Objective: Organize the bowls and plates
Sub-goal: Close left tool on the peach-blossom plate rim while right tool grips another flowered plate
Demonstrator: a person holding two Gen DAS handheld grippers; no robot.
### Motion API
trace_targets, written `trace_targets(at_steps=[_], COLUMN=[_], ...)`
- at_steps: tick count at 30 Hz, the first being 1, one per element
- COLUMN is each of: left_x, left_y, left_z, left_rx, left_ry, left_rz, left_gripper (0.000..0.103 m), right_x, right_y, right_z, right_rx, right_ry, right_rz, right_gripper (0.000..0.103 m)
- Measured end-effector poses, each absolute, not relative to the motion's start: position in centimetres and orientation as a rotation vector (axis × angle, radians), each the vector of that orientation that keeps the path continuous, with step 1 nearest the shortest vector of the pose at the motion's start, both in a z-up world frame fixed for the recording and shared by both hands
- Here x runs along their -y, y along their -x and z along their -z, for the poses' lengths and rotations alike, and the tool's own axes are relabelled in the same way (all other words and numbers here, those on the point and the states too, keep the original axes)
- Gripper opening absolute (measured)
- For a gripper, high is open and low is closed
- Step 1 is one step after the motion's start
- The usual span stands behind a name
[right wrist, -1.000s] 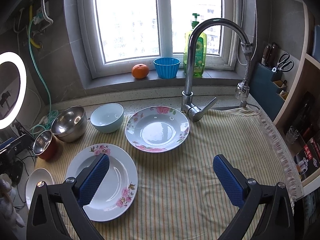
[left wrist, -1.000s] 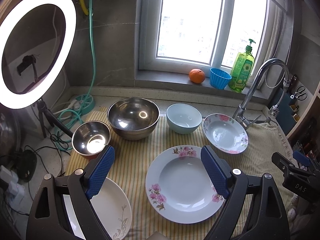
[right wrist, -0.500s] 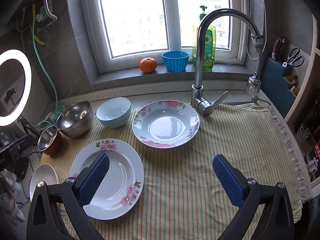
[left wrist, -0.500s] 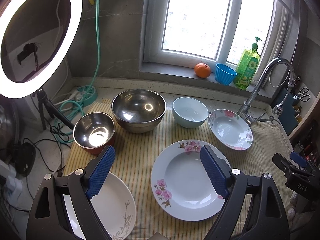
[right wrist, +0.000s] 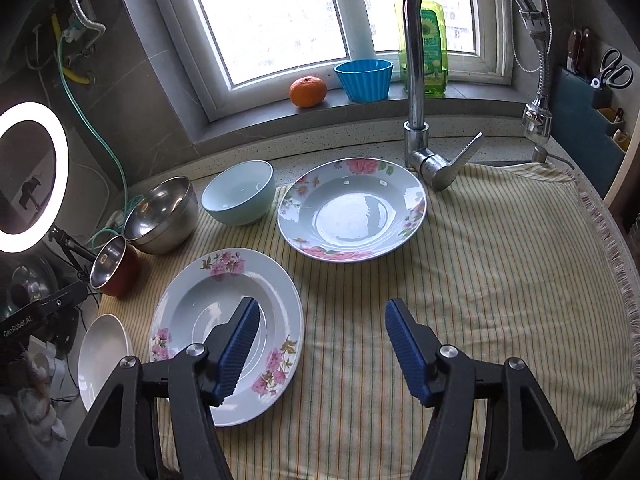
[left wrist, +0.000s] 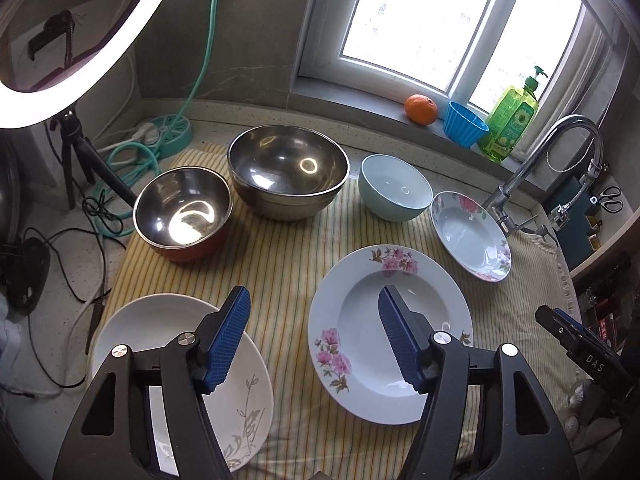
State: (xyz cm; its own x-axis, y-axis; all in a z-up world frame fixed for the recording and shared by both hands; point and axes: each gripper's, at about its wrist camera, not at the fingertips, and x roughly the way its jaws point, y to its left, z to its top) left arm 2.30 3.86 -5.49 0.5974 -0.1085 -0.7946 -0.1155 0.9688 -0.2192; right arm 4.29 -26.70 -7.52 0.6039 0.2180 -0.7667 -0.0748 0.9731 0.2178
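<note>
Left hand-held gripper (left wrist: 312, 336) wide open, empty, low in frame between white leaf-print plate (left wrist: 240, 412) at lower left and pink-flowered deep plate (left wrist: 360, 344) at centre right. Right hand-held gripper (right wrist: 320, 344) equally wide, empty, above striped cloth (right wrist: 500, 280) on table. Second floral plate (right wrist: 352, 210) at centre, near faucet (right wrist: 416, 80). Pale blue bowl (left wrist: 394, 188), large steel bowl (left wrist: 288, 172) and red-sided steel bowl (left wrist: 182, 212) in 1 row across upper middle.
</note>
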Motion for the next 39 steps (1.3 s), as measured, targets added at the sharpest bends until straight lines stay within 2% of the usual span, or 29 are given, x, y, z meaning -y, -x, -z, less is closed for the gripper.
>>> trace_targets(at_steps=[5, 6, 7, 9, 12, 16, 39], left_x=[-3.8, -3.7, -3.6, -3.4, -3.2, -3.3, -3.9], left_y=[-3.0, -3.2, -3.4, -3.7, -4.1, -4.7, -7.0], left_z=[6.6, 7.0, 7.4, 8.1, 9.1, 10.4, 13.7], left_rx=[-0.990, -1.010, -1.031, -1.059, -1.092, -1.130, -1.214], left_ry=[0.289, 0.298, 0.305, 0.303, 0.318, 0.344, 0.398], left_rz=[0.047, 0.059, 0.072, 0.084, 0.102, 0.108, 0.092], left_gripper=[0.060, 0.056, 0.049, 0.042, 0.040, 0.026, 0.026], right_x=[27.1, 27.2, 27.2, 27.1, 27.0, 26.8, 25.9], right_y=[-5.0, -5.0, -5.2, -5.4, -5.7, -6.2, -8.5], right_z=[9.0, 9.2, 9.5, 10.0, 10.6, 11.8, 15.0], right_rx=[-0.966, -0.976, -0.985, -1.007, -1.031, -1.078, -1.179], right_ry=[-0.233, -0.244, -0.250, -0.255, -0.264, -0.292, -0.333], right_rz=[-0.201, -0.207, -0.213, -0.227, -0.249, -0.286, -0.335], right_gripper=[0.055, 0.053, 0.047, 0.042, 0.035, 0.019, 0.014])
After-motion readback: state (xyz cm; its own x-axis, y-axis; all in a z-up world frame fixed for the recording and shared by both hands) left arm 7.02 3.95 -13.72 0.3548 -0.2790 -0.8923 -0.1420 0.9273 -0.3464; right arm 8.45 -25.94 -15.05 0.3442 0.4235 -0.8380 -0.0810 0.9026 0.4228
